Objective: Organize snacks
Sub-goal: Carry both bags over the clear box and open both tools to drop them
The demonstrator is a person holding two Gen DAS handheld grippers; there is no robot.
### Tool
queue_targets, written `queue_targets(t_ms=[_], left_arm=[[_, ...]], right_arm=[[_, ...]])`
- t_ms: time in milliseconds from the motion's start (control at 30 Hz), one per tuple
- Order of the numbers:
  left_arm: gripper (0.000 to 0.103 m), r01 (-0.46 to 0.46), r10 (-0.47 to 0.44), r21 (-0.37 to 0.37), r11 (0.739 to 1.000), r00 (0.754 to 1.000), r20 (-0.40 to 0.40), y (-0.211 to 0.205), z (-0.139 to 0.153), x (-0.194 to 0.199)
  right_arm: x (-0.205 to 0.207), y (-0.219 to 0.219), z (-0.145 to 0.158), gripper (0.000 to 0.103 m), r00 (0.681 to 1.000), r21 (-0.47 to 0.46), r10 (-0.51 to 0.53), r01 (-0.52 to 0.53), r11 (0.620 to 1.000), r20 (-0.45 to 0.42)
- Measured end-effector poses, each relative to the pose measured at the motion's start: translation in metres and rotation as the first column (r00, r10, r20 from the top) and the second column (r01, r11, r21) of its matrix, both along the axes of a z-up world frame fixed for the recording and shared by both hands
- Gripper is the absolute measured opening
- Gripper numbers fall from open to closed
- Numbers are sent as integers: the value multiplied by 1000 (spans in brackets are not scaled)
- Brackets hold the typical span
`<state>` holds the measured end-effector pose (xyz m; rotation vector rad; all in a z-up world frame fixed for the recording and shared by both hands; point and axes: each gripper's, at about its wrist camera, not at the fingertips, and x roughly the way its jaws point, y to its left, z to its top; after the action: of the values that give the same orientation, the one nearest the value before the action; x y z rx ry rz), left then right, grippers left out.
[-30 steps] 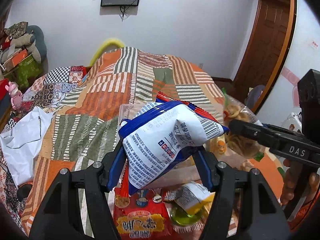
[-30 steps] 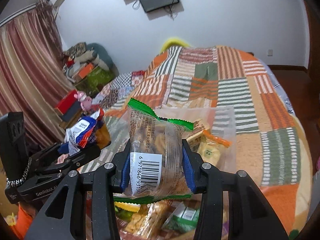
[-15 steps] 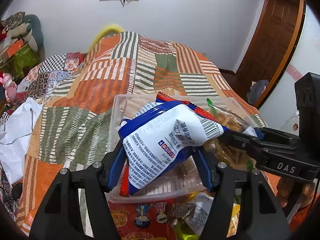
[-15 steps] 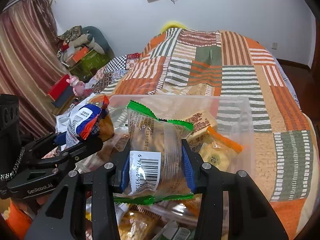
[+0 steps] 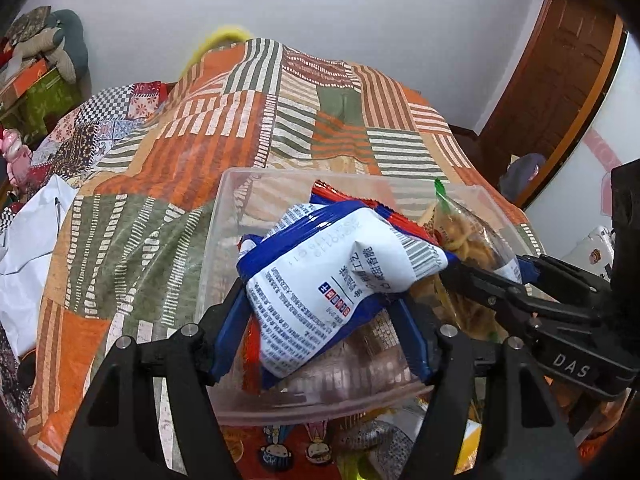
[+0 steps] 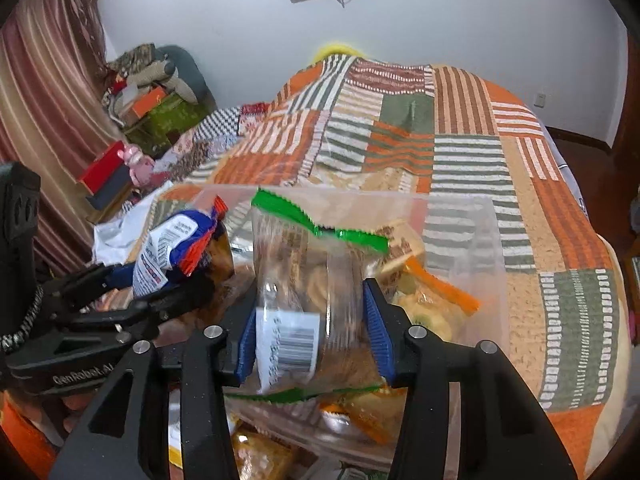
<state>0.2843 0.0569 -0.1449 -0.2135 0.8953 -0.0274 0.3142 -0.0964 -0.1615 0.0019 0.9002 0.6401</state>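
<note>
The left gripper [image 5: 320, 320] had its blue-padded fingers [image 5: 230, 334] clamped on a blue-and-white snack packet [image 5: 332, 276] with red crimped ends, a barcode and small print, its film creased and puffed. The right gripper [image 6: 312, 332] pinched a clear packet [image 6: 308, 292] of pale brown biscuits, sealed with green crimped strips and bearing a white barcode label. Both packets hung over a clear plastic bin [image 5: 224, 224] that sat near the bed's near edge and held yellow snacks in orange-edged wrappers [image 6: 428, 304]. Loose packets lay in front of the bin. The bed [image 6: 460, 120] wore an orange, green and white patchwork cover. Behind stood a white wall, a striped curtain [image 6: 44, 92] and a wooden door [image 5: 560, 80].
</note>
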Motion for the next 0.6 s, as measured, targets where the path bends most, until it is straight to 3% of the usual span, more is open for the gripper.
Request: queue_targets(t_ms=[267,600], left_arm=[[80,-6,6,4,1000,999,42,2,16,-21],[81,-13,10,30,999,995,97,11,42,-60]], right_arm=[[-13,-10,4,53,1000,5,11,-11,1000,-18],[-43,-30,34,66,996,-5,-10,11,1000,94]])
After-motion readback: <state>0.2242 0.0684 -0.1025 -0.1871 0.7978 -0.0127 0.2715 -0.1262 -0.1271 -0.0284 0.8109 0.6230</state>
